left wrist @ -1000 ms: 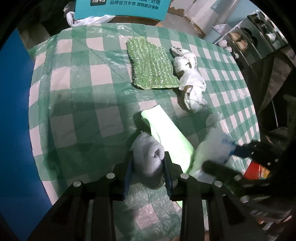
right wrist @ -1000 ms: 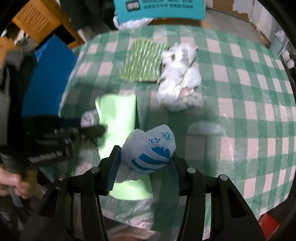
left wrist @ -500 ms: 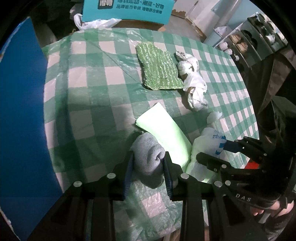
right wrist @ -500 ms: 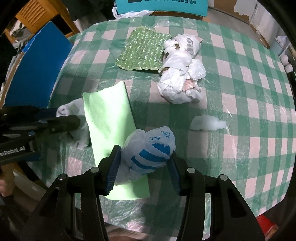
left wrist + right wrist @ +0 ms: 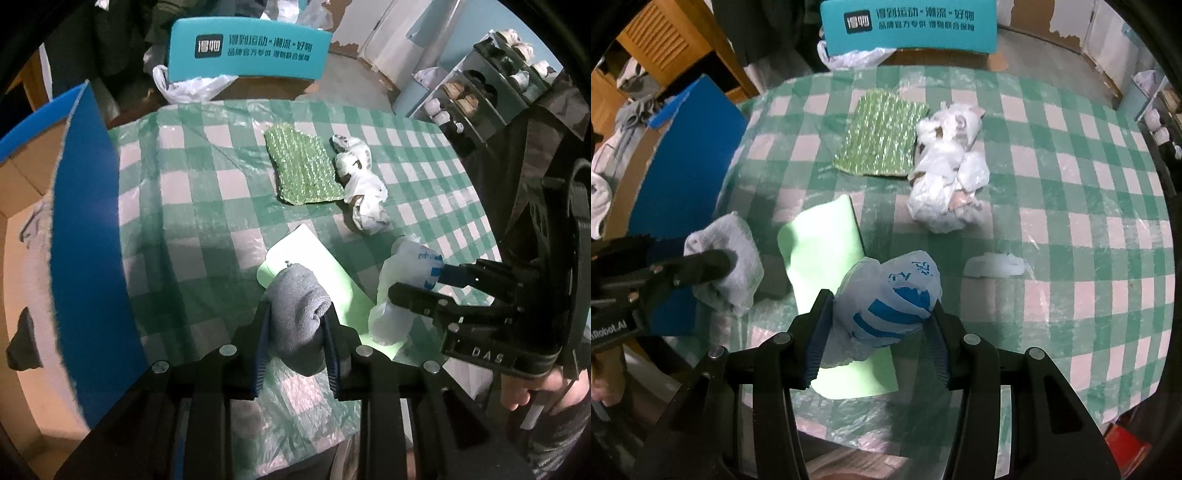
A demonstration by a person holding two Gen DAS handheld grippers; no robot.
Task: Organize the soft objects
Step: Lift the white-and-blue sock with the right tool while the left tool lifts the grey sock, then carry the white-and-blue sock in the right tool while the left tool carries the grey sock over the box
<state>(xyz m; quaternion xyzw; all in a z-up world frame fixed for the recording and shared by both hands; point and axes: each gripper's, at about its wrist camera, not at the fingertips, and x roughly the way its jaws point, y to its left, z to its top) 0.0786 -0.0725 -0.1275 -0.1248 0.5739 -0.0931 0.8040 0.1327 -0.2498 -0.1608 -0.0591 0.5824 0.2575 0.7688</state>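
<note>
Left wrist view: left gripper (image 5: 295, 332) clamped on a rolled grey sock (image 5: 297, 302), pads pressing both sides, jaws closing a bit tighter on it. Sock is lifted above the bench (image 5: 192, 206), which has a green-white checked cover, and hangs over the near end of a light green sheet (image 5: 332, 269). At right, right gripper (image 5: 417, 284) holds a white and blue plastic bag (image 5: 402, 280); a hand (image 5: 532, 387) grips its handle at bottom right. Further back on the bench: green scrubby cloth (image 5: 304, 173), with a crumpled white bag bundle (image 5: 364, 188) just beside it on the right. Blue-edged cardboard box (image 5: 88, 236) stands open at the left edge of the bench. Teal sign (image 5: 247, 51) behind the bench, shelf with shoes (image 5: 480, 88) at top right.

Right wrist view: right gripper (image 5: 877, 328) partly closed on the white and blue plastic bag (image 5: 890, 299), both pads pressed into it, bag bulging forward above the light green sheet (image 5: 823, 236). Left gripper (image 5: 720, 258) enters from the left holding the grey sock (image 5: 735, 254), off the bench. Small white scrap (image 5: 995, 266) lies alone to the right of the bag. Green scrubby cloth (image 5: 882, 140) and white bag bundle (image 5: 949, 177) touching, mid-bench.
</note>
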